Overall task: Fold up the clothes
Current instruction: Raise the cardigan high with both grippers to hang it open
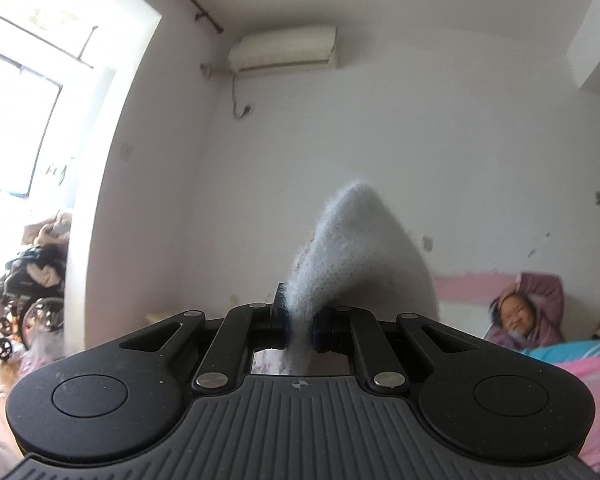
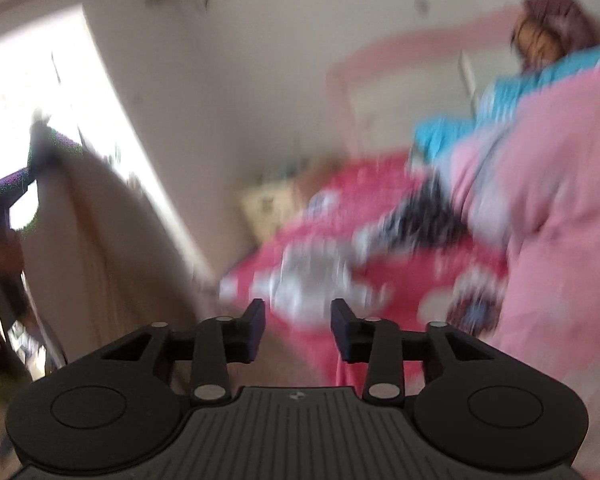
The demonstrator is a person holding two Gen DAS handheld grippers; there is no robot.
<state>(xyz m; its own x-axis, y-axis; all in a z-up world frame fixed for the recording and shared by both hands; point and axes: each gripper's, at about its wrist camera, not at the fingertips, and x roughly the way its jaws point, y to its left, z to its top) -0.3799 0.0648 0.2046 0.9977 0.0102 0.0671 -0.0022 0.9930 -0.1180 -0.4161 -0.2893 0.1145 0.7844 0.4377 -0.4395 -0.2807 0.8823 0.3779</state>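
Note:
In the left wrist view my left gripper is shut on a fluffy white garment, which is held level in the air in front of the wall. The cloth bunches up in a peak above the jaws and hangs down through them. In the right wrist view, which is badly blurred, my right gripper stands open with nothing between its fingers, tilted down over a red patterned bed cover. The same white garment hangs at the left of that view, under the dark shape of the left gripper.
A person in purple lies on the bed among pink and blue bedding. A pink quilt rises at the right of the bed. A wheelchair piled with clothes stands by the bright window. A pale bedside cabinet sits against the wall.

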